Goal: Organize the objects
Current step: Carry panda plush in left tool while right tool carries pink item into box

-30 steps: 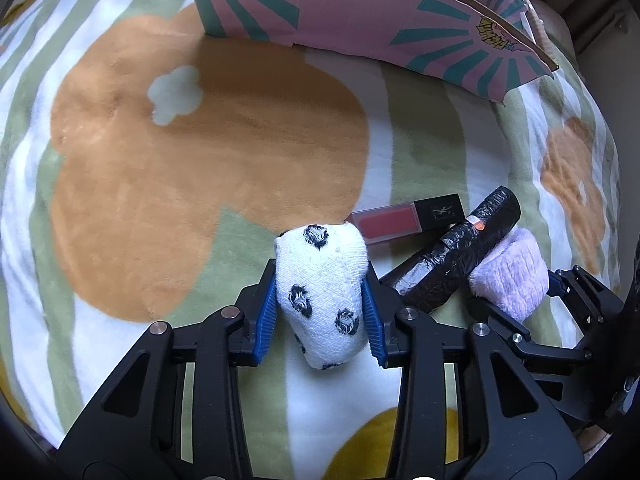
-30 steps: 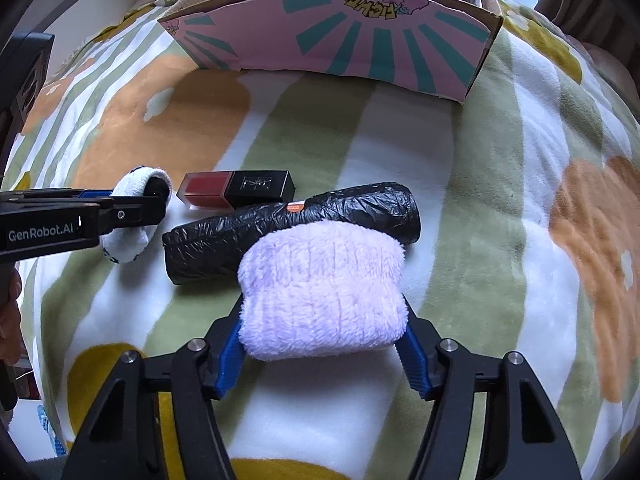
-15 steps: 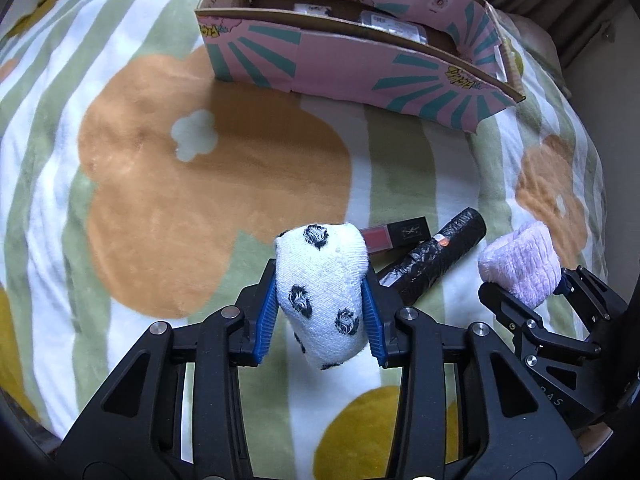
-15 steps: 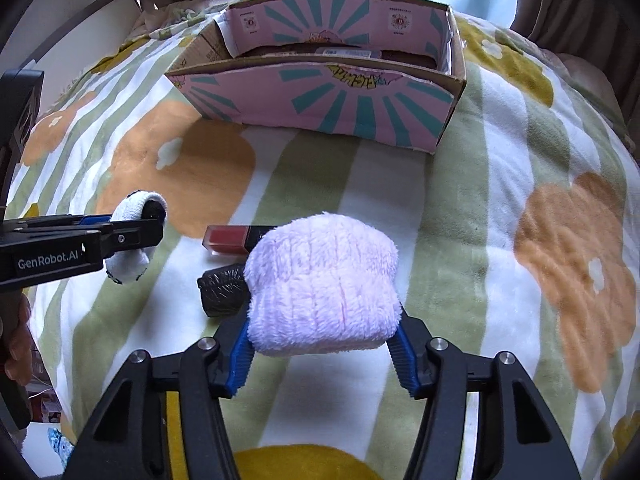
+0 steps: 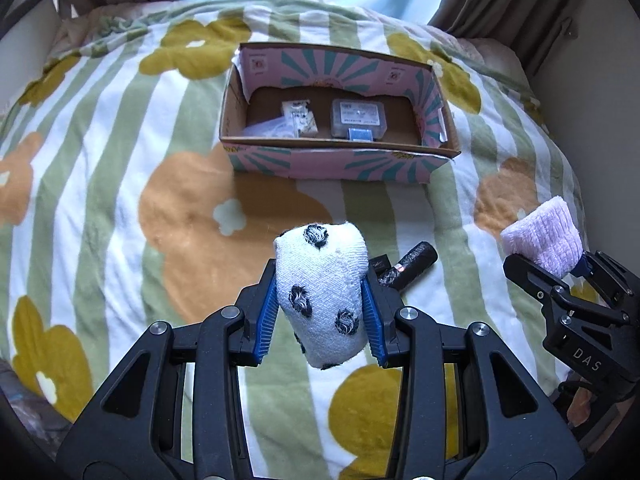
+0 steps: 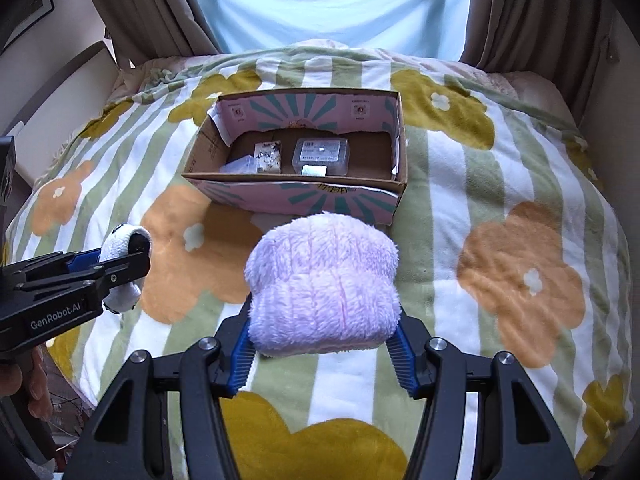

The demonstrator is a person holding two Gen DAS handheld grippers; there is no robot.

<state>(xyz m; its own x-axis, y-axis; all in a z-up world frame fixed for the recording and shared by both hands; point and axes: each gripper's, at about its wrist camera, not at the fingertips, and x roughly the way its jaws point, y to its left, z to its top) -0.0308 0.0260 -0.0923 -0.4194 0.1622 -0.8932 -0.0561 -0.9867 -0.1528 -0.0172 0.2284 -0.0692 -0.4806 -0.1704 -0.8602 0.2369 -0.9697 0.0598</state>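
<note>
Left wrist view: the left gripper (image 5: pixel 320 316) was clamped on a spotted white sock (image 5: pixel 324 292), the right gripper (image 6: pixel 322 346) on a fluffy pink sock (image 6: pixel 324 288), both held above the blanket (image 5: pixel 120 160). Two small packets were already seen in the cardboard box (image 5: pixel 340 162); a black roll (image 5: pixel 412 264) remained outside it.

Both hand-held grippers now sit higher above the bed (image 5: pixel 120 160), and the box (image 5: pixel 340 164) interior has come into view.
</note>
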